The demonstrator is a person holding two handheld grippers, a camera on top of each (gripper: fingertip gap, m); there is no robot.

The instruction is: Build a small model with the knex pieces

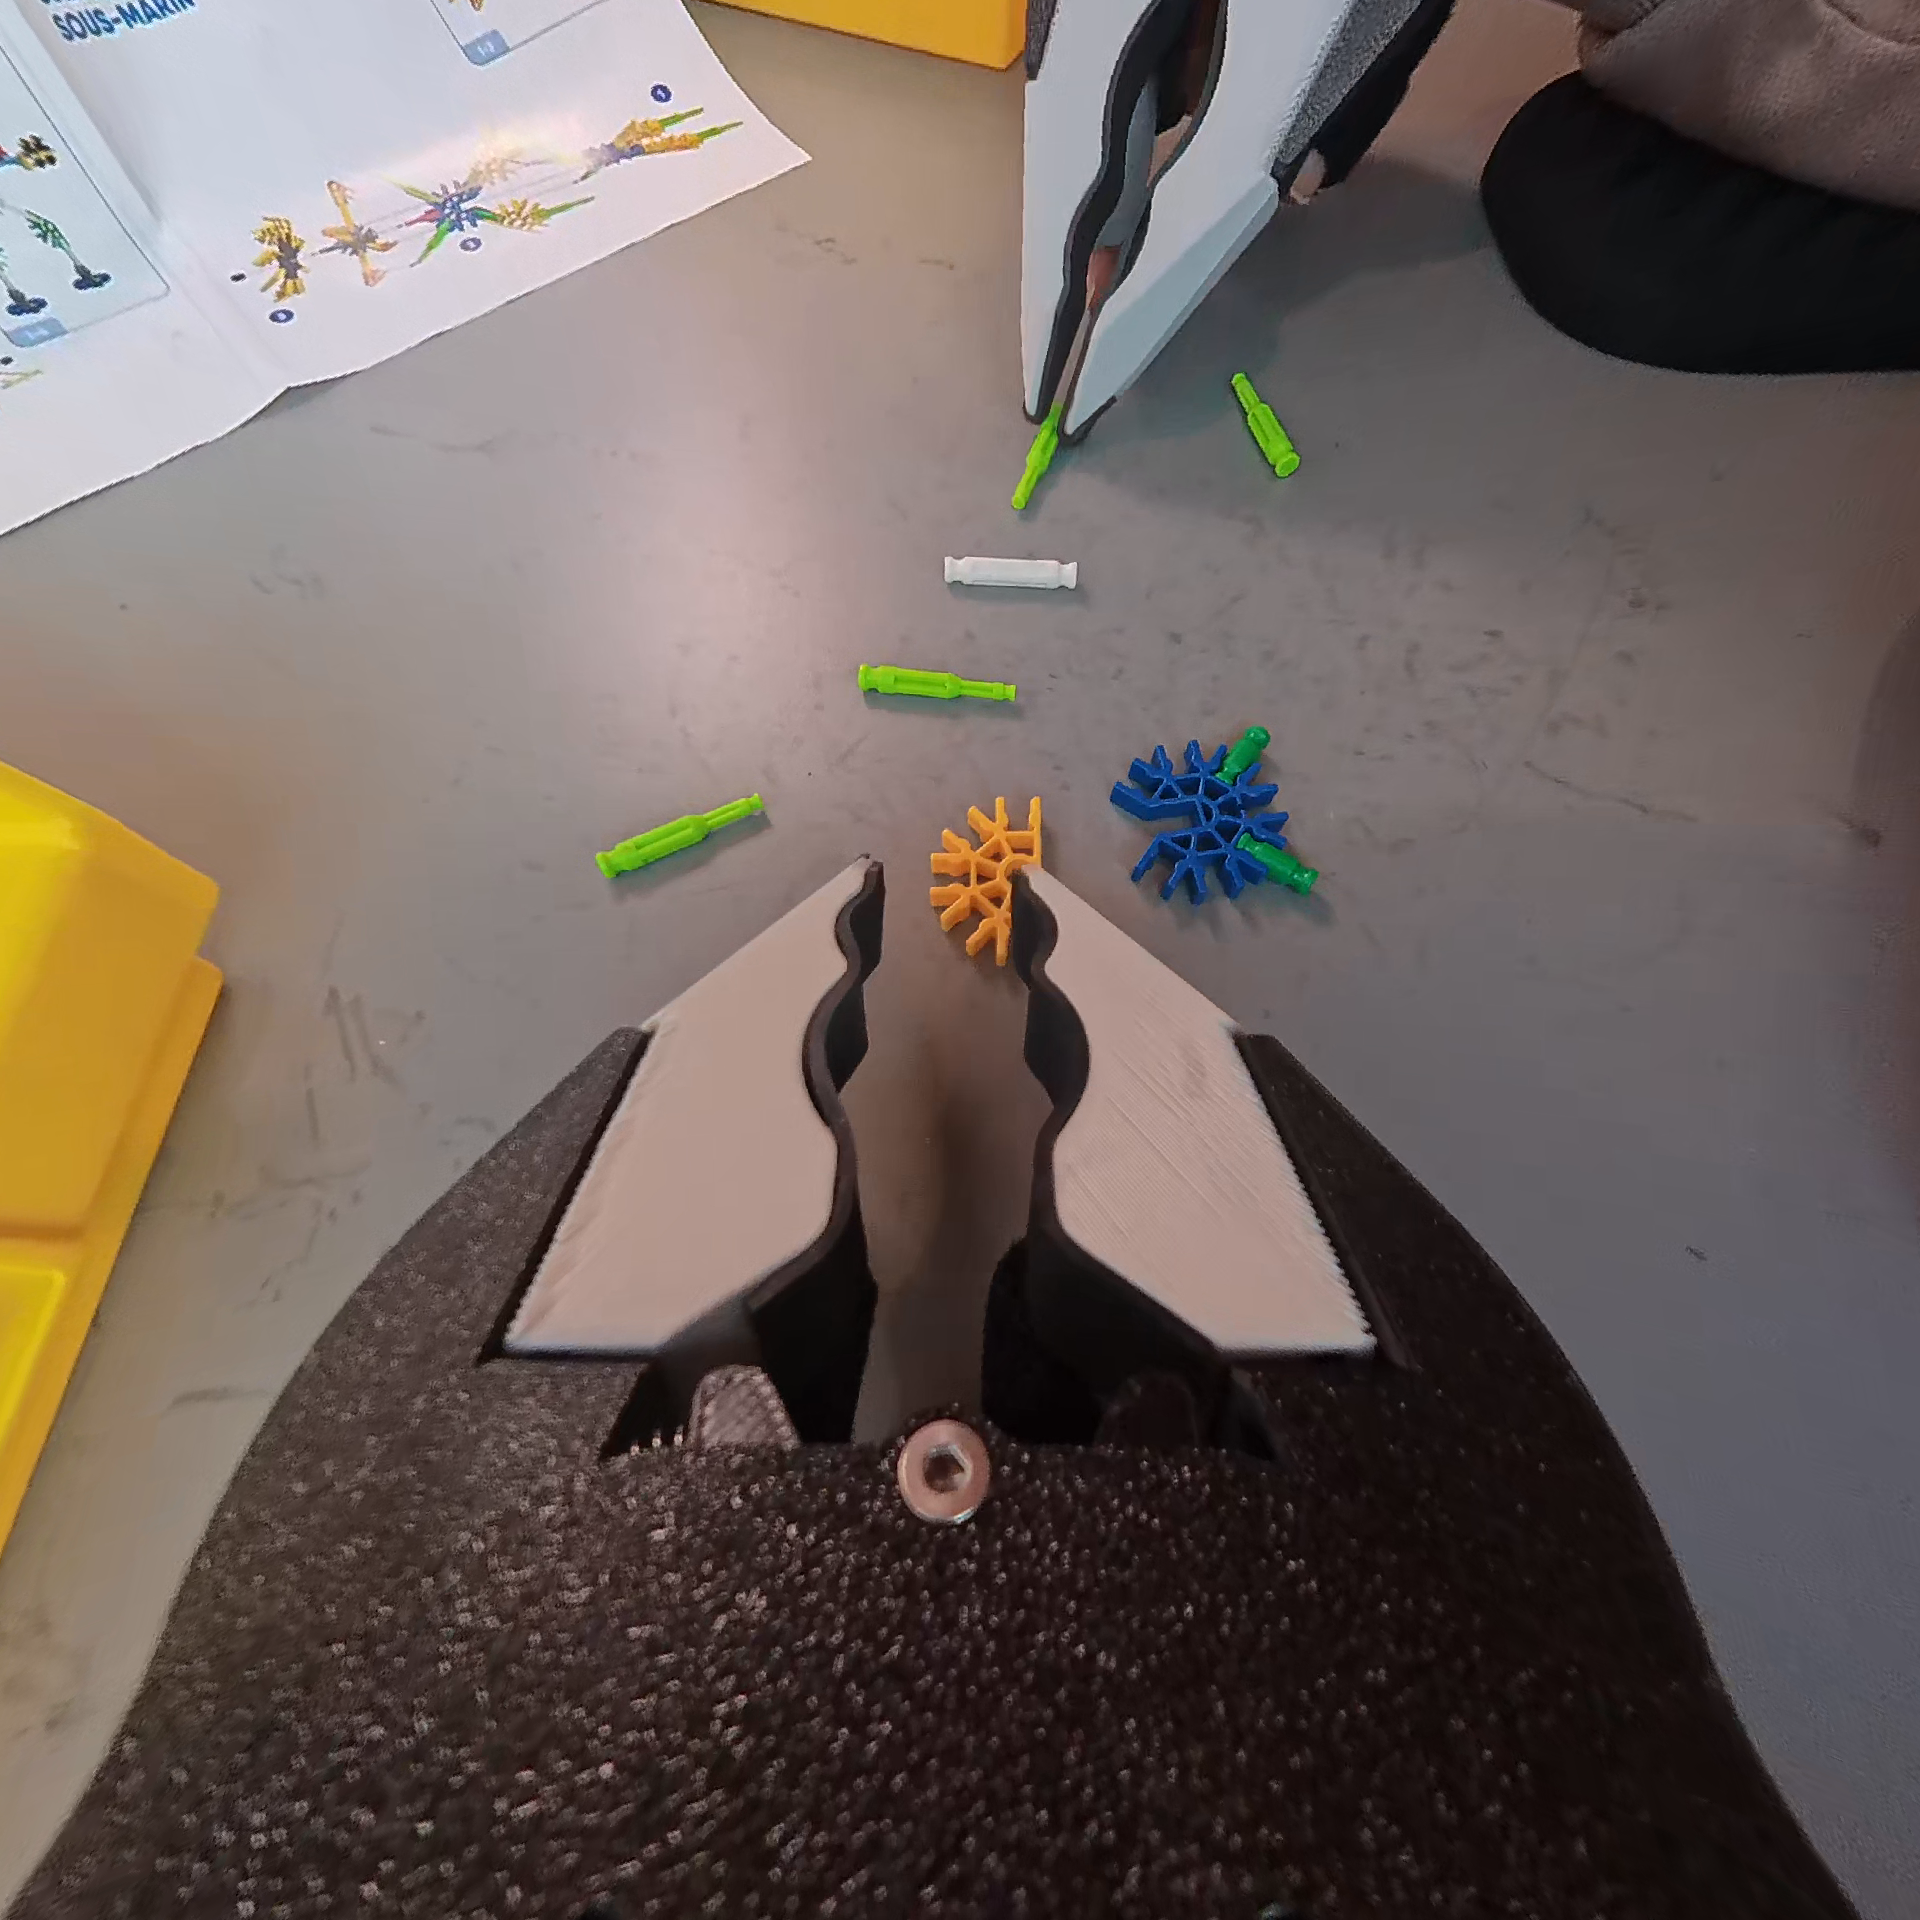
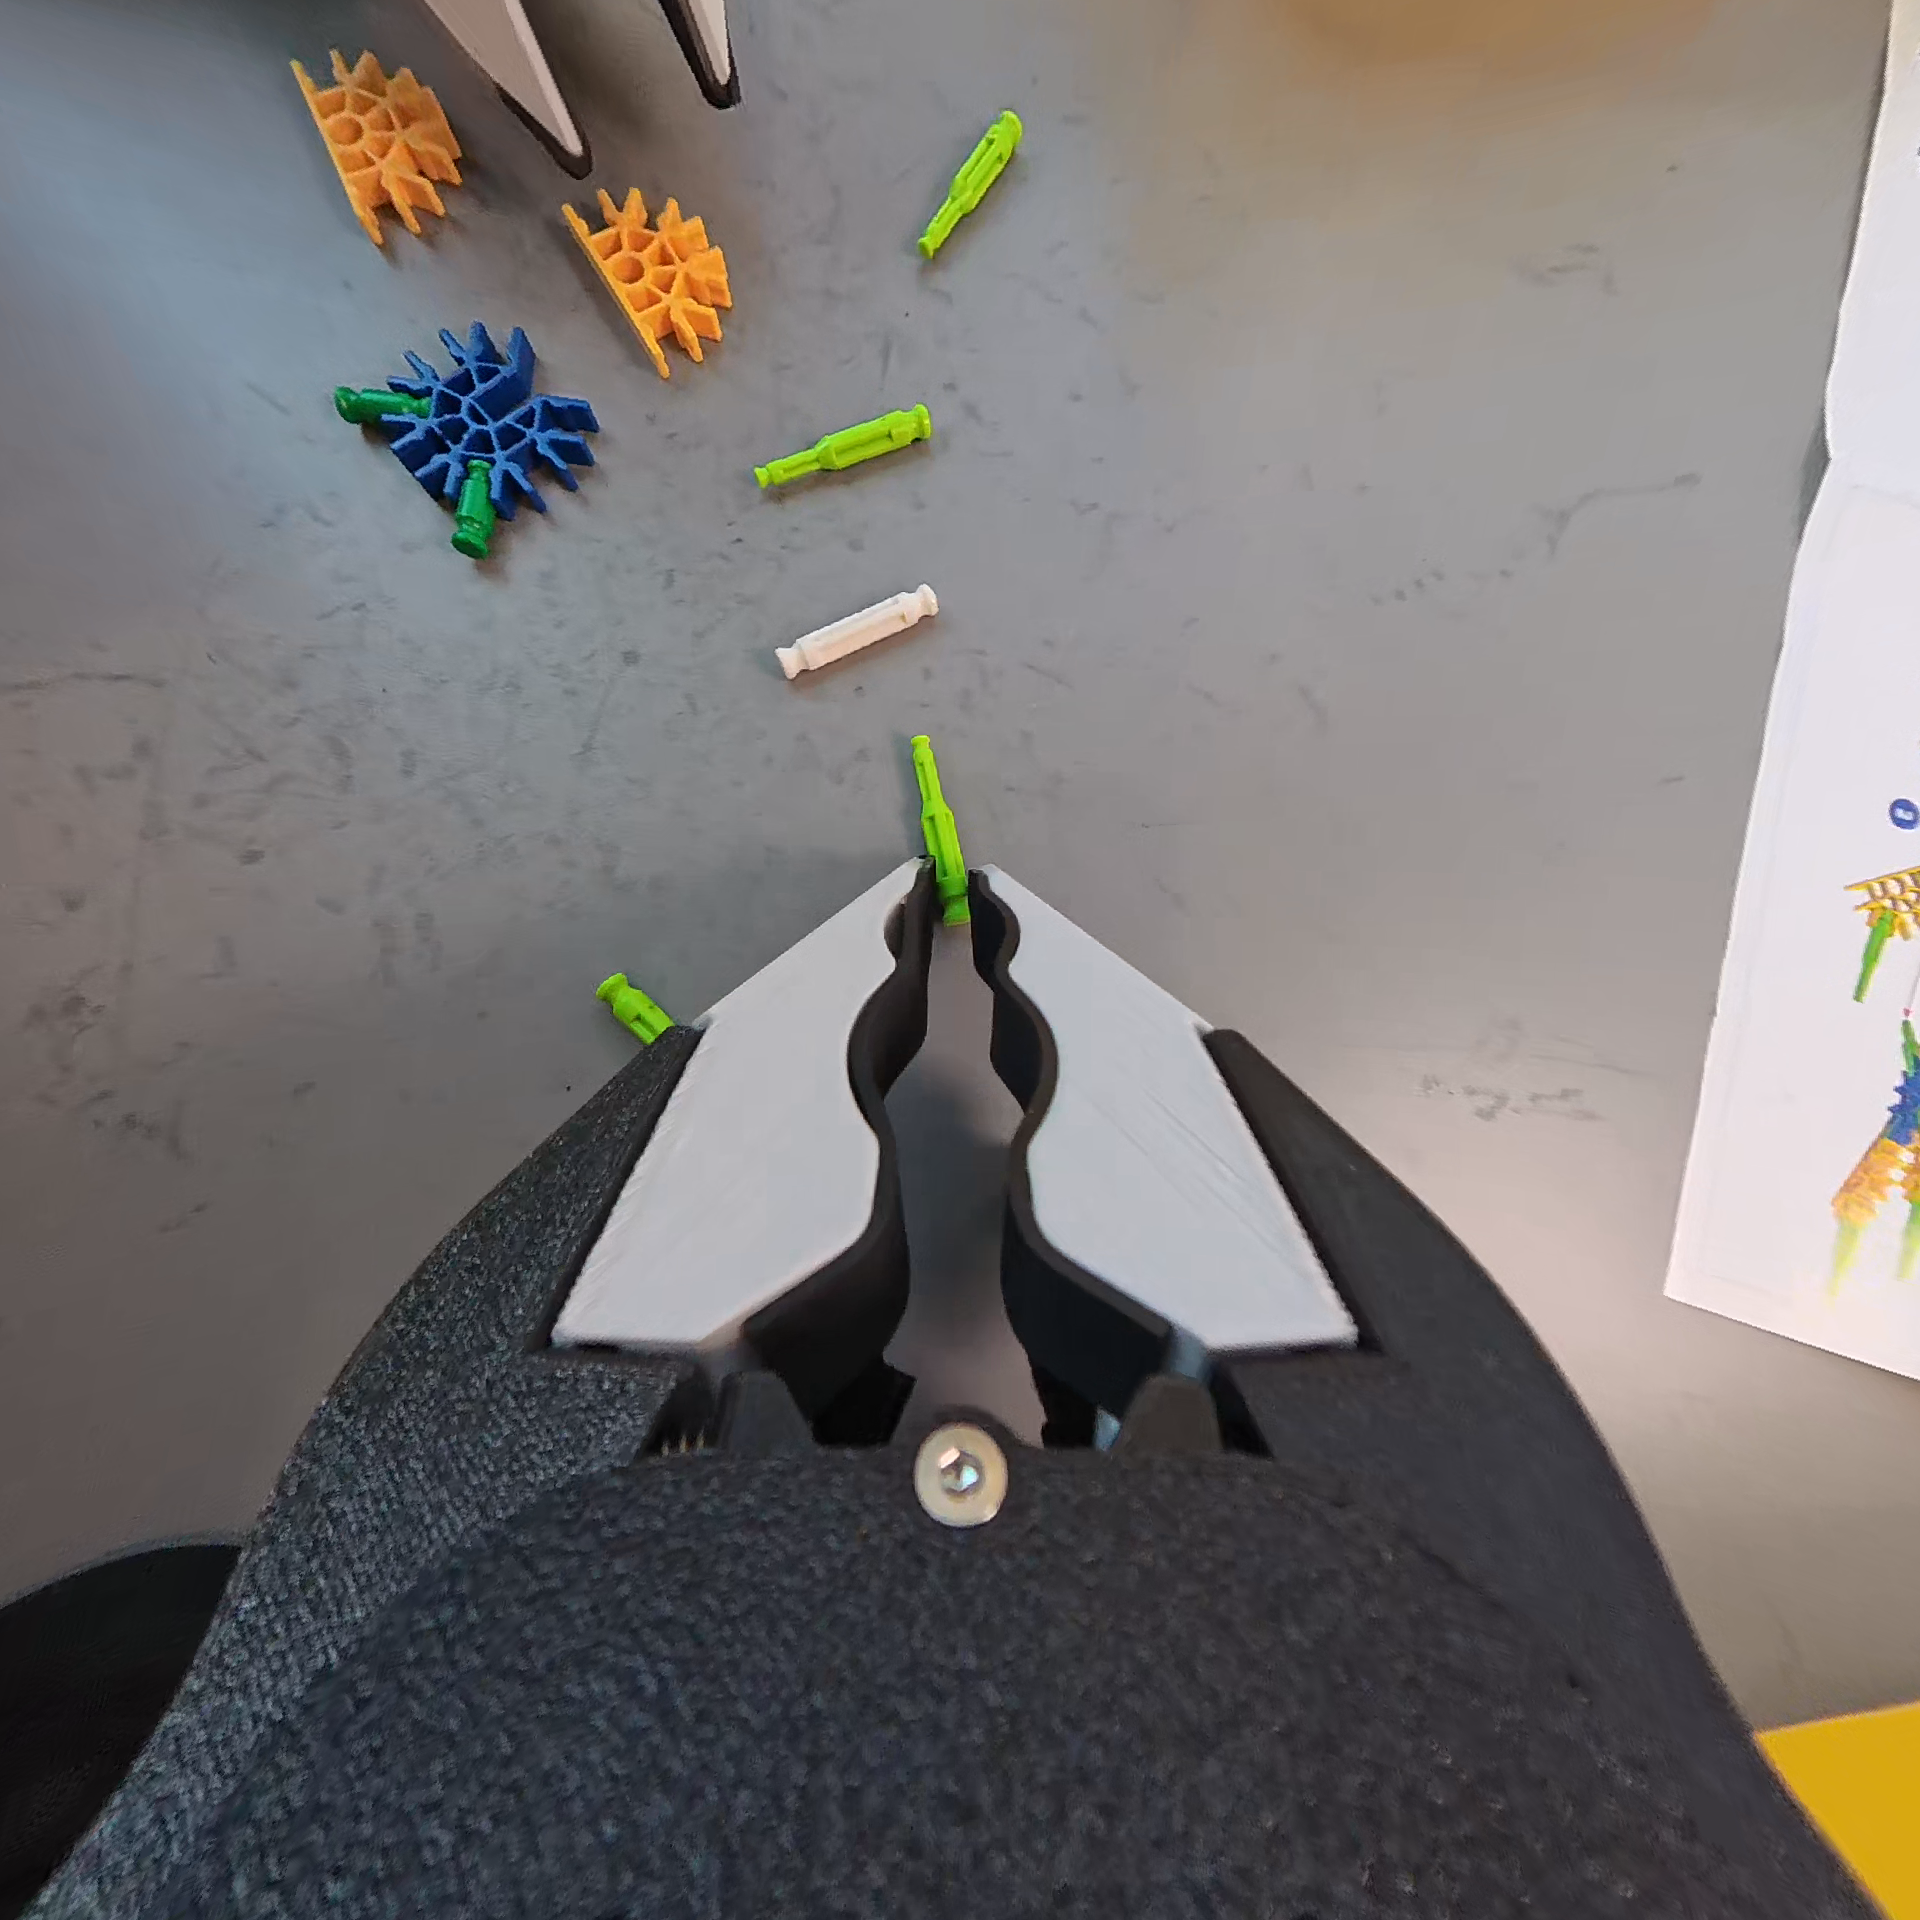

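My left gripper [image 1: 945, 875] is open and low over the grey table. An orange half-round connector [image 1: 982, 868] lies just beyond its tips, against the right fingertip. A second orange connector [image 2: 379, 140] shows only in the right wrist view. My right gripper [image 2: 948, 875] is shut on a lime green rod [image 2: 938, 821], whose far end points down at the table. The right gripper also shows in the left wrist view [image 1: 1049, 416]. A white rod [image 1: 1010, 574] lies between the two grippers. A blue connector [image 1: 1205, 821] with two dark green rods in it lies right of my left gripper.
Loose lime rods [image 1: 935, 686] [image 1: 681, 836] [image 1: 1265, 424] lie on the table. A printed instruction sheet [image 1: 364, 208] is at the far left. A yellow box [image 1: 83, 1039] stands at the left edge, and another yellow box [image 1: 914, 26] at the top. A person's dark sleeve [image 1: 1714, 260] rests at the far right. About 15 cm separates my left fingertips from my right. My left gripper is the nearer one to the blue connector [image 1: 1205, 821]: about 4 cm, against 12 cm. It turns up in the right wrist view [image 2: 474, 410] as well.
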